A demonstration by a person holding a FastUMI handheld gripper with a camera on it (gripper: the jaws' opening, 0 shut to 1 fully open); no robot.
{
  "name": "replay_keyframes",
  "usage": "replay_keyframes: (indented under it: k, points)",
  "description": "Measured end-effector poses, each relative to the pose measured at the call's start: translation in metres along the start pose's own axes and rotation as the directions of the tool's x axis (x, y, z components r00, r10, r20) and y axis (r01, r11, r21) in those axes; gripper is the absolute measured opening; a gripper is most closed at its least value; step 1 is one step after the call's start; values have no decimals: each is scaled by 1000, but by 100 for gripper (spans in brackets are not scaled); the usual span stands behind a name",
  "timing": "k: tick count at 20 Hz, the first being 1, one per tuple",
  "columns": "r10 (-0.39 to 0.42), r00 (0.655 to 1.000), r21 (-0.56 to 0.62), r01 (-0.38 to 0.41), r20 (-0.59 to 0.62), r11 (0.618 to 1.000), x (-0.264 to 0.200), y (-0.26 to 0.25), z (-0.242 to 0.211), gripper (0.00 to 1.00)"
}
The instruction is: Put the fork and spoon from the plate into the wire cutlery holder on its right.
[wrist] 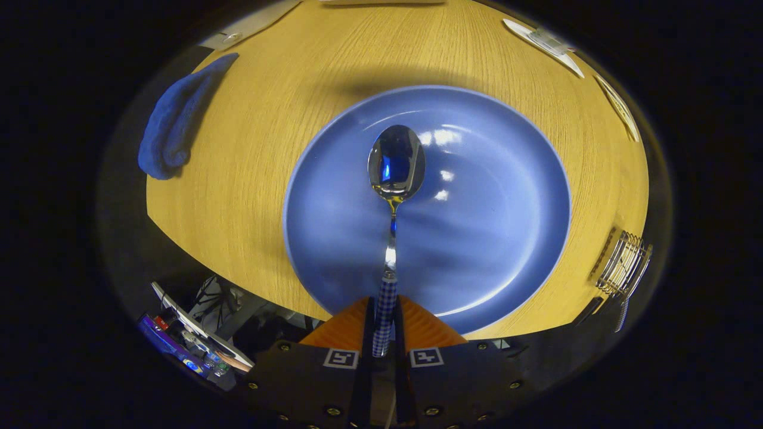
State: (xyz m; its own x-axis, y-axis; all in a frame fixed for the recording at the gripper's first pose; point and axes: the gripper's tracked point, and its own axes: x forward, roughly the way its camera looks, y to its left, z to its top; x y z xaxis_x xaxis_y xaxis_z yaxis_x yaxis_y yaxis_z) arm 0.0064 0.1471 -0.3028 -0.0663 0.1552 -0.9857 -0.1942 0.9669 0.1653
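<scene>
So the gripper has its two fingers clamped on the checked handle of the shiny metal spoon, which sticks straight ahead, bowl out over the middle of the round blue plate on the wooden table. The wire cutlery holder sits off at the lower right of the frame, well apart from the spoon. It's pretty warped there, but I think a handle is already poking out of it. The gripper looks pitched steeply down.
</scene>
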Motion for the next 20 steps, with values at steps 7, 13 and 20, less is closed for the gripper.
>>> replay_keyframes:
  k: [7,13,20]
  points:
    - [-53,998,-70,55,28,996,-20,-14,4,11]
    - [-62,998,-188,66,28,980,-35,-36,-8,11]
    - [-67,998,-217,69,16,974,-69,-80,-22,11]
